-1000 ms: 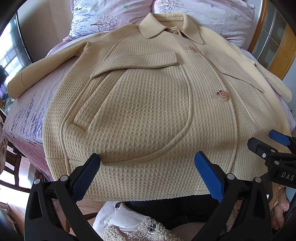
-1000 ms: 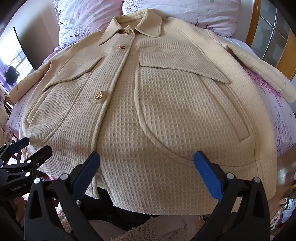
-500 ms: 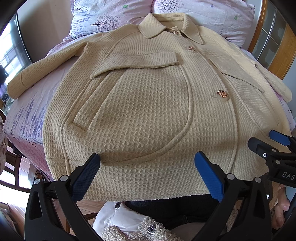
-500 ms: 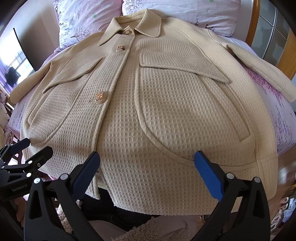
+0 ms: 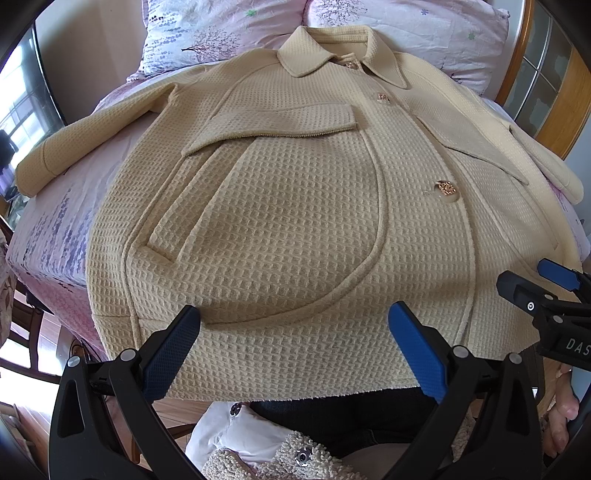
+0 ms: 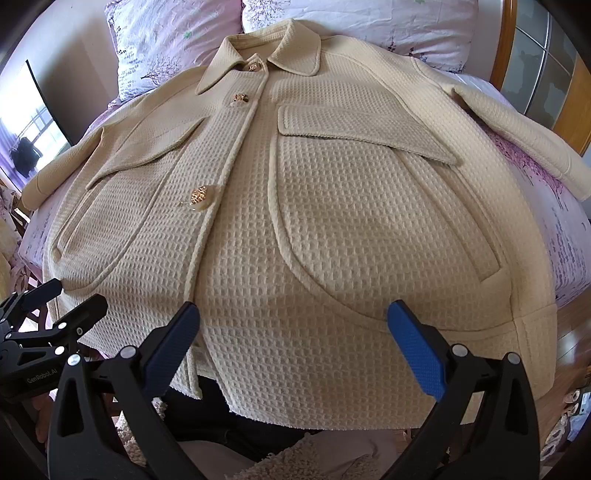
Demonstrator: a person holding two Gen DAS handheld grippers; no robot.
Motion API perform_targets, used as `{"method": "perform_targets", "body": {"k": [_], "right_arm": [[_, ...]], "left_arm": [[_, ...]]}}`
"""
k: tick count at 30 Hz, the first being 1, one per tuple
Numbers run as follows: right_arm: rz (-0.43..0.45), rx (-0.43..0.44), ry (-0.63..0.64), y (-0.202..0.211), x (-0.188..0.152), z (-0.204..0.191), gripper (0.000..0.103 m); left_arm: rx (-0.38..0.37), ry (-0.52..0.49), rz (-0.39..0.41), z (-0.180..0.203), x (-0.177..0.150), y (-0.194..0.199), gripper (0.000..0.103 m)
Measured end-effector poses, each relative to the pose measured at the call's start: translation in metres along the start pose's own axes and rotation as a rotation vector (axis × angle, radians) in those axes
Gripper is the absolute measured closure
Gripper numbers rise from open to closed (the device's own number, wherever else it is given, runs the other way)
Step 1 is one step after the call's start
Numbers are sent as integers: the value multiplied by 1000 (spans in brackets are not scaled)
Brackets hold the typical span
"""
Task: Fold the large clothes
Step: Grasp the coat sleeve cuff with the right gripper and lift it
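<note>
Bed point(image 5: 55, 236) under me: lilac floral sheet. Left to right around it: bright window point(image 5: 18, 110) at far left, two floral pillows point(image 5: 207, 33) at the head, wooden headboard point(image 5: 554, 122) with glass panes at right. Wood floor point(image 6: 570, 328) shows past the bed's right edge.

Jacket point(image 5: 288, 206) lies flat on the bed, front up, collar point(image 5: 332, 48) toward the pillows, hem hanging just over the near edge. Cream waffle knit, buttoned, gold buttons point(image 5: 447, 189) down the front, flap pocket on each side. Left sleeve point(image 5: 85, 140) spread out toward the window, right sleeve point(image 6: 517, 129) toward the headboard.

My left gripper point(image 5: 293, 350) is spread wide, nothing in it, fingers over the hem. Right gripper point(image 6: 293, 349) same: wide apart, empty, over the hem on the jacket's other half.
</note>
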State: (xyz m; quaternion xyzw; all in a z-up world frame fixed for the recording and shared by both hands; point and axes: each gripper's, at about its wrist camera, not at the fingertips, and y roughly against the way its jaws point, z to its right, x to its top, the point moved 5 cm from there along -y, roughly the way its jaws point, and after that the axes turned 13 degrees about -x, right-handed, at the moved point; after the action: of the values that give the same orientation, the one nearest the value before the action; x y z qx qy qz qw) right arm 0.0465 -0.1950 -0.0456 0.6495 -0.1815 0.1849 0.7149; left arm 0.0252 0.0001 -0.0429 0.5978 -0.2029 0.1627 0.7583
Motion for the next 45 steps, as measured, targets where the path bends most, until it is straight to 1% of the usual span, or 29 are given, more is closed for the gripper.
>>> {"method": "perform_targets", "body": {"k": [4, 7, 9, 11, 13, 14, 16, 17, 18, 20, 21, 23, 26, 27, 29, 32, 36, 37, 39, 40, 42, 43, 44, 45], "right_arm": [[4, 4, -9, -1, 1, 1, 2], [23, 24, -35, 0, 8, 5, 2], [54, 49, -67, 2, 16, 13, 2], [82, 98, -105, 4, 27, 24, 2], [100, 156, -184, 3, 44, 48, 2], [109, 167, -220, 3, 51, 60, 2], [135, 165, -349, -1, 70, 100, 2], [143, 159, -413, -3, 78, 120, 2], [149, 166, -506, -9, 87, 149, 2], [135, 200, -667, -22, 98, 193, 2], [115, 245, -790, -35, 102, 224, 2], [89, 318, -973, -58, 106, 267, 3], [59, 372, -1161, -86, 105, 313, 11], [54, 366, -1229, -97, 103, 331, 14], [59, 345, -1288, -107, 102, 354, 16], [53, 288, -1354, -122, 99, 379, 20], [63, 209, -1374, -128, 96, 399, 34], [63, 194, -1371, -129, 96, 401, 36], [57, 183, -1364, -132, 101, 402, 48], [54, 174, -1353, -134, 103, 402, 59], [60, 111, -1306, -128, 108, 400, 72], [83, 67, -1265, -122, 113, 400, 79], [101, 33, -1234, -115, 120, 398, 81], [132, -21, -1185, -105, 128, 395, 83]], "left_arm": [[1, 1, 4, -1, 1, 0, 1], [5, 3, 14, -3, 7, 3, 1], [9, 6, 30, -6, 15, 3, 1], [4, 12, 45, -11, 22, 5, 1], [-15, 16, 60, -15, 32, 6, 1], [-32, 19, 74, -18, 40, 7, 1], [-79, 33, 92, -22, 52, 7, 1], [-123, 54, 101, -27, 60, 6, 1], [-168, 82, 104, -31, 67, 4, 1], [-256, 158, 99, -41, 81, -3, 1], [-284, 185, 93, -46, 87, -7, 1], [-321, 215, 75, -50, 100, -16, 1], [-334, 205, 45, -49, 114, -26, 1], [-342, 203, 35, -48, 118, -29, 1], [-365, 206, 10, -47, 124, -34, 1], [-384, 195, -21, -42, 128, -43, 1], [-388, 174, -47, -37, 129, -49, 1], [-391, 173, -48, -37, 130, -50, 1], [-405, 167, -33, -37, 131, -48, 1], [-414, 170, -24, -37, 132, -47, 1], [-424, 181, -10, -37, 135, -43, 1], [-424, 175, 2, -36, 136, -39, 1], [-416, 154, 24, -36, 138, -34, 1], [-403, 136, 44, -36, 140, -30, 1]]}}
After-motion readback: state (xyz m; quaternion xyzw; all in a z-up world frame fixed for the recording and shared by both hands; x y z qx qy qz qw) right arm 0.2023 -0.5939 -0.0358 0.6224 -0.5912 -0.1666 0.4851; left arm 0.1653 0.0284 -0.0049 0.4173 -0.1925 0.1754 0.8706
